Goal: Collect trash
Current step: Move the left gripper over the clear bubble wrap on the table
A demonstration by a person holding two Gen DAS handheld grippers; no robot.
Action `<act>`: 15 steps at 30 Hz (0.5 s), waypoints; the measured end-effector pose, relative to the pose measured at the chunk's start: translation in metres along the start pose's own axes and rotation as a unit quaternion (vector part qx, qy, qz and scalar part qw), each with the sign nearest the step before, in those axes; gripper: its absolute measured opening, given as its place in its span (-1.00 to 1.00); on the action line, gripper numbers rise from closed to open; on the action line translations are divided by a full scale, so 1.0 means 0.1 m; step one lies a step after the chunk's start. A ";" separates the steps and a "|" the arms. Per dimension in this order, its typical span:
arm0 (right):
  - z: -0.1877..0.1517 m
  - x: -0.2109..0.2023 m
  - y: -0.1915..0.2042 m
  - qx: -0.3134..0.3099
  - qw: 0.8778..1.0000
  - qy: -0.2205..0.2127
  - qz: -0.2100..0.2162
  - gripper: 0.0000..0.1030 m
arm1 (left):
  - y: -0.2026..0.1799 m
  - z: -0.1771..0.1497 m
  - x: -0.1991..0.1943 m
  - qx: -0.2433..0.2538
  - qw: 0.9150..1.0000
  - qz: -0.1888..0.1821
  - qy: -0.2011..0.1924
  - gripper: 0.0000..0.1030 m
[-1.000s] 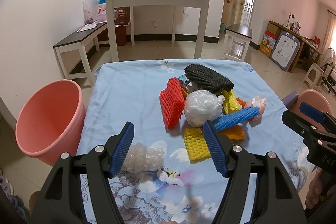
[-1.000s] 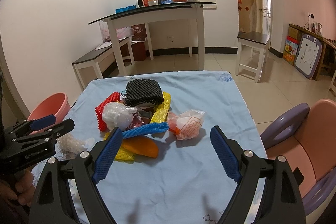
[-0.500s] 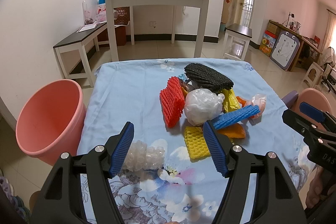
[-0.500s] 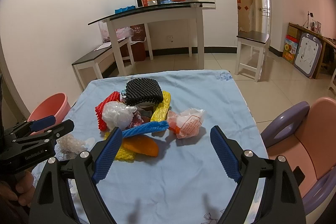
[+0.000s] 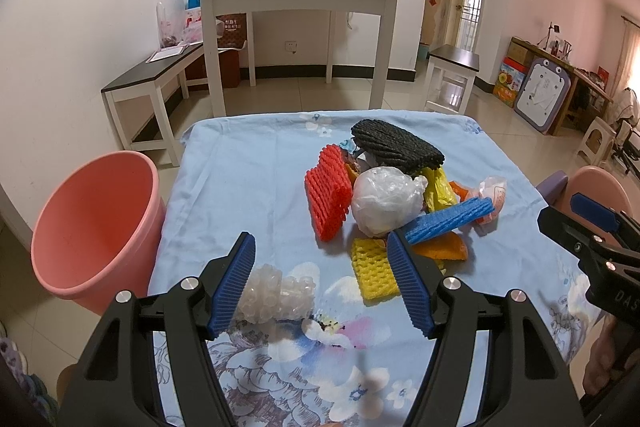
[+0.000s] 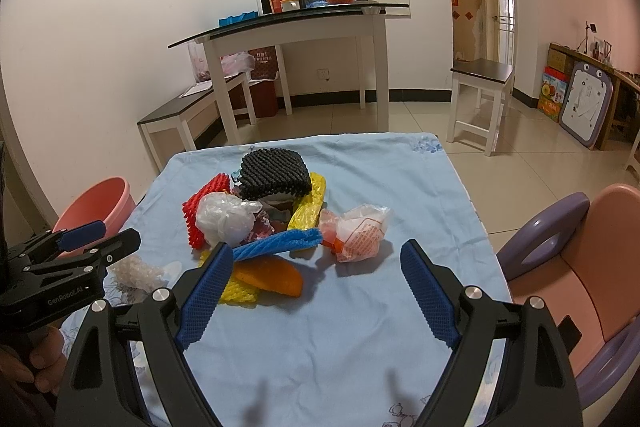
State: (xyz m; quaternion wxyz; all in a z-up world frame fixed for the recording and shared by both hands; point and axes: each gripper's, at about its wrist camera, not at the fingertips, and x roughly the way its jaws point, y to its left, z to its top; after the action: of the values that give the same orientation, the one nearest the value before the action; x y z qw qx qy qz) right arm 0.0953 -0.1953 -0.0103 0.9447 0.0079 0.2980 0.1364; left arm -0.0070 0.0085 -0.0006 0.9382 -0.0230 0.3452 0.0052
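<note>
Hovering with jaws spread, both grippers [image 5: 320,283] [image 6: 316,291] face colourful crumpled trash [image 5: 384,199].

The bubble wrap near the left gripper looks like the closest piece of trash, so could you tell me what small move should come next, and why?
Probably ease the left gripper forward and slightly left, so the clear bubble wrap sits between its open fingers. The wrap lies apart from the pile, beside the left finger, on the side of the pink bucket.

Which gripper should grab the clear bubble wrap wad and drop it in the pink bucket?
Left. The left gripper is open, with the bubble wrap wad by its left finger, and the pink bucket stands on that side. The right gripper faces the main pile.
</note>
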 end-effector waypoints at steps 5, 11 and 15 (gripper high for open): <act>0.00 0.00 0.00 0.001 1.000 0.000 0.000 0.64 | 0.01 0.02 -0.02 0.002 1.000 -0.001 -0.001 0.34; -0.02 -0.02 0.02 0.003 1.000 0.001 0.001 0.64 | 0.03 -0.04 -0.09 0.008 1.000 -0.007 -0.004 0.34; -0.03 -0.03 0.02 0.006 1.000 0.002 0.003 0.64 | 0.13 -0.01 -0.15 0.005 1.000 -0.011 -0.007 0.34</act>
State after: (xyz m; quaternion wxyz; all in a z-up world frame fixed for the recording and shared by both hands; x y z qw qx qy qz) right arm 0.0903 -0.1941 -0.0111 0.9438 0.0136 0.3003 0.1371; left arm -0.0193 0.0218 0.0075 0.9408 -0.0220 0.3383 -0.0066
